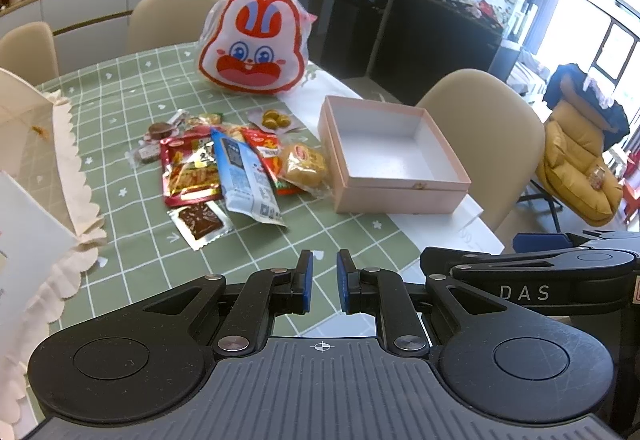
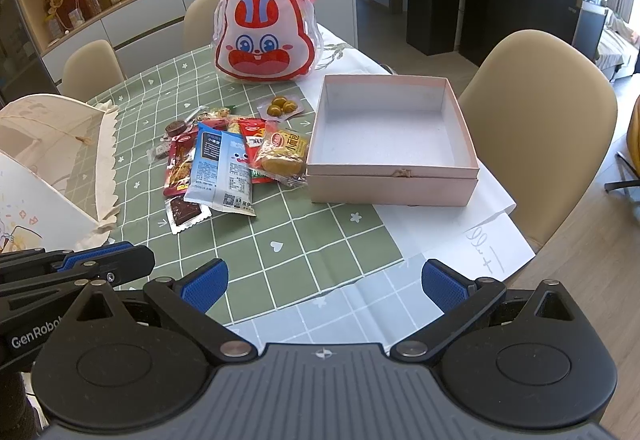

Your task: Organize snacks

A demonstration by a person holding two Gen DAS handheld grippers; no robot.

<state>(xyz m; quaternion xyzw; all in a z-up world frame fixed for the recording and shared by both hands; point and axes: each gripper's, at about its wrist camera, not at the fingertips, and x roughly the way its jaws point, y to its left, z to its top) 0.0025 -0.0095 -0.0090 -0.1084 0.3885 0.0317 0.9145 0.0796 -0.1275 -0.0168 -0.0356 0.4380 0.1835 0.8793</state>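
Note:
A heap of snack packets lies mid-table on the green checked cloth: a blue packet [image 1: 244,176] [image 2: 220,170], a red packet [image 1: 188,168] [image 2: 178,168], a yellow bread packet [image 1: 304,162] [image 2: 282,152], a brown sachet [image 1: 200,220] [image 2: 184,210] and a small pack of green olives [image 1: 276,119] [image 2: 281,106]. Right of the heap stands an open, empty pink box [image 1: 400,196] [image 2: 392,190]. My left gripper [image 1: 325,260] hovers near the table's front, shut with nothing between its pads. My right gripper [image 2: 324,272] is beside it, open and empty, short of the box.
A red-and-white rabbit bag [image 1: 254,44] [image 2: 264,40] stands behind the snacks. A cream scalloped cover [image 1: 76,168] [image 2: 60,144] and a white paper bag fill the left side. Beige chairs [image 2: 536,128] ring the table. White paper [image 2: 460,232] lies under the box.

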